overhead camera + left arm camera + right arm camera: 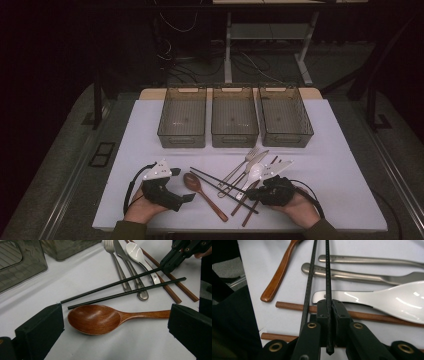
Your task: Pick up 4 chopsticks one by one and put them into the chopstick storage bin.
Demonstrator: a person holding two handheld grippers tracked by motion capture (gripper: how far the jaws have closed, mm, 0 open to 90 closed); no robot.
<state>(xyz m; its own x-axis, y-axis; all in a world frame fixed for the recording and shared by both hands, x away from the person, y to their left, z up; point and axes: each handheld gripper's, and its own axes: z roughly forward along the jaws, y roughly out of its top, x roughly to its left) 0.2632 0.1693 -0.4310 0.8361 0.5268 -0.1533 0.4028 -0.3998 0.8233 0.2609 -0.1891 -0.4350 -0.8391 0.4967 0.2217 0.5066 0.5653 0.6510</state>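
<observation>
The right hand-held gripper is pinching one black chopstick near its end, low on the worktop at about five o'clock; its partner chopstick lies free just beside it. The left hand-held gripper stands spread at seven o'clock, its jaws either side of the wooden spoon without touching it. All three clear bins at twelve o'clock hold nothing, and the fork, knife, white ceramic spoon and brown chopsticks lie loose. I judge the sorting barely begun: first pick made, every piece left to place.
</observation>
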